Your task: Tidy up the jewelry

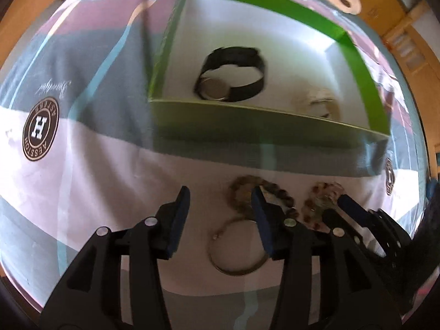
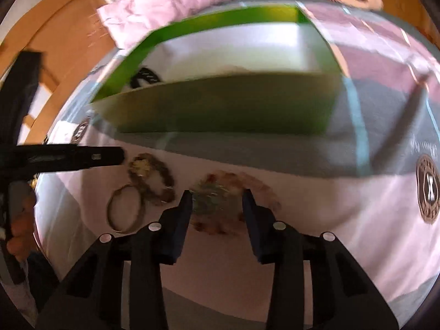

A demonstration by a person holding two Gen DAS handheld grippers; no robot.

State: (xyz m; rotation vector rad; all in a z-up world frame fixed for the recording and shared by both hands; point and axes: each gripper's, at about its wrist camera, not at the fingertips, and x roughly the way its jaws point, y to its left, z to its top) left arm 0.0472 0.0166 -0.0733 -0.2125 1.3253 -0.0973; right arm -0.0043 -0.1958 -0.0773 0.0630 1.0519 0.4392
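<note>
1. Two claws, both with fingers spread and holding nothing. The right claw (image 2: pixel 216 200) straddles the mixed-bead bracelet (image 2: pixel 220 203), which lies on the bedspread (image 2: pixel 343 220) directly between its tips, so this arm looks nearer to a grasp.
2. The left claw (image 1: pixel 220 195) points just left of the brown bead bracelet (image 1: pixel 247 189) and the metal bangle (image 1: pixel 236 247).
3. Only the left view shows the watch (image 1: pixel 231 79) already inside the green box (image 1: pixel 261 115); the right view hides most of the box floor.

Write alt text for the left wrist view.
An open left gripper hovers over a thin metal bangle and beaded bracelet on a bedsheet. Behind, a green box holds a black watch.
</note>
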